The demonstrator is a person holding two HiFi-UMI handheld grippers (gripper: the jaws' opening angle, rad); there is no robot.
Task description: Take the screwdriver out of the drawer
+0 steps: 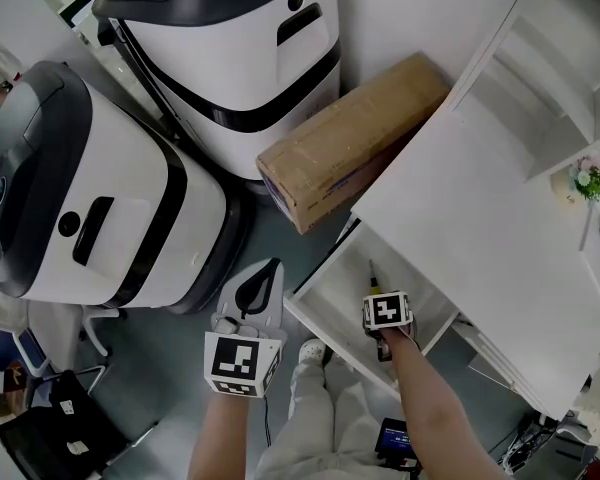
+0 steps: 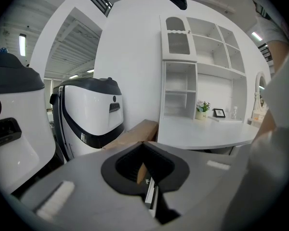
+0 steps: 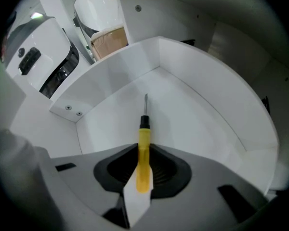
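The white drawer [image 1: 320, 320] stands pulled out from under the white desk top [image 1: 480, 218]. In it lies the screwdriver [image 3: 143, 148], with a yellow handle, a black collar and a thin metal shaft pointing away from me. My right gripper [image 3: 143, 170] reaches steeply down into the drawer, and its jaws are shut on the yellow handle. From the head view only the shaft of the screwdriver [image 1: 371, 272] shows beyond the right gripper [image 1: 379, 306]. My left gripper [image 1: 261, 278] hovers left of the drawer, outside it, shut and holding nothing.
Two large white-and-black machines [image 1: 80, 198] [image 1: 235, 48] stand to the left and behind. A cardboard box [image 1: 350, 138] lies between them and the desk. On the desk's far side are shelves [image 2: 192, 81], a flower pot [image 1: 588, 180] and a small picture frame [image 2: 219, 113].
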